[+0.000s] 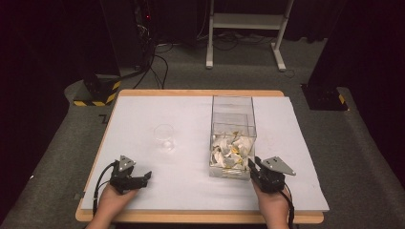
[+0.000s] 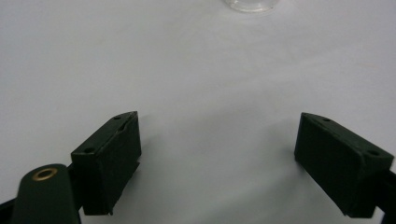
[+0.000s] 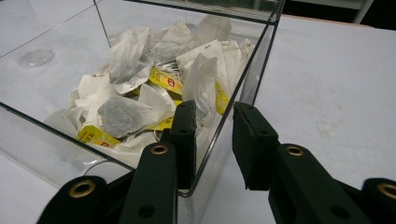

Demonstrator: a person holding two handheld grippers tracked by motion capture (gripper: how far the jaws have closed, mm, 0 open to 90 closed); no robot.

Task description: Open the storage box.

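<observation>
Resting at the near edge of the white surface, the left gripper lies well to the left of the clear box, its jaws spread wide with nothing but bare surface between them in the left gripper view. The right gripper sits at the box's near right corner; in the right gripper view its jaws are drawn close together and straddle that corner, one inside the wall and one outside, with a narrow gap between them, and whether they press the wall cannot be told. Inside the box, just beyond the inner jaw, lies a heap of tea bags, white paper pouches with yellow tags, piled on the box floor. A clear glass cup stands upright on the surface to the left of the box, well apart from it and beyond the left gripper.
</observation>
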